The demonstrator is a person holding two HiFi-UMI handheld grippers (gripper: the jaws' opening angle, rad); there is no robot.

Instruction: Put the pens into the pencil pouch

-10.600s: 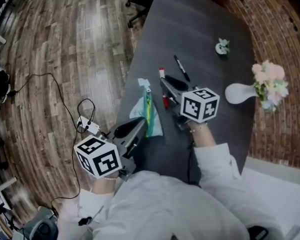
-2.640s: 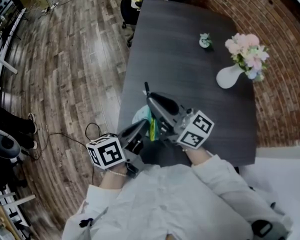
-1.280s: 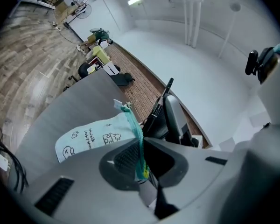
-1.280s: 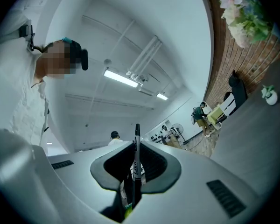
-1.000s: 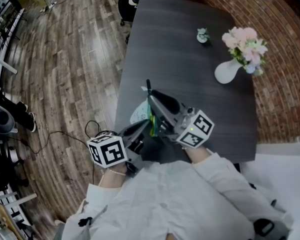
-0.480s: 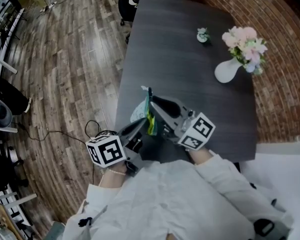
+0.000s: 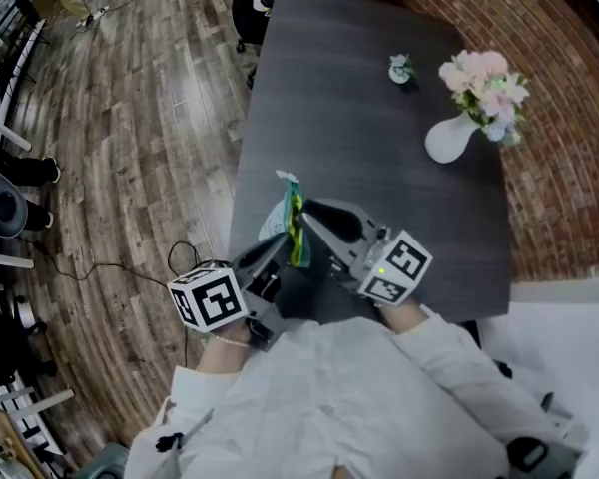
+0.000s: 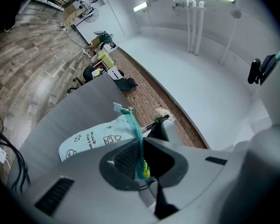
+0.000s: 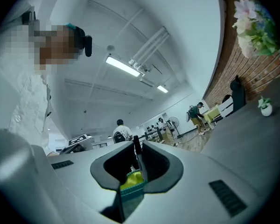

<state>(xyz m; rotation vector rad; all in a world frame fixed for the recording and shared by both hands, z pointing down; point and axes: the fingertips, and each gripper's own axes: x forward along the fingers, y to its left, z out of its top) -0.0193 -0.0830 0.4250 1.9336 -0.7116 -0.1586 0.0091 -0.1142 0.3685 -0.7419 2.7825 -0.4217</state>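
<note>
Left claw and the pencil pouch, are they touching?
Touching. The left gripper view shows the left claw shut on the teal zipper edge of the pencil pouch.

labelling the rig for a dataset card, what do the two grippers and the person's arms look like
The left gripper and right gripper have grey bodies and dark tapering jaws. Each carries a white cube printed with black square markers. A small green light glows by the right one. The person wears long white sleeves.
</note>
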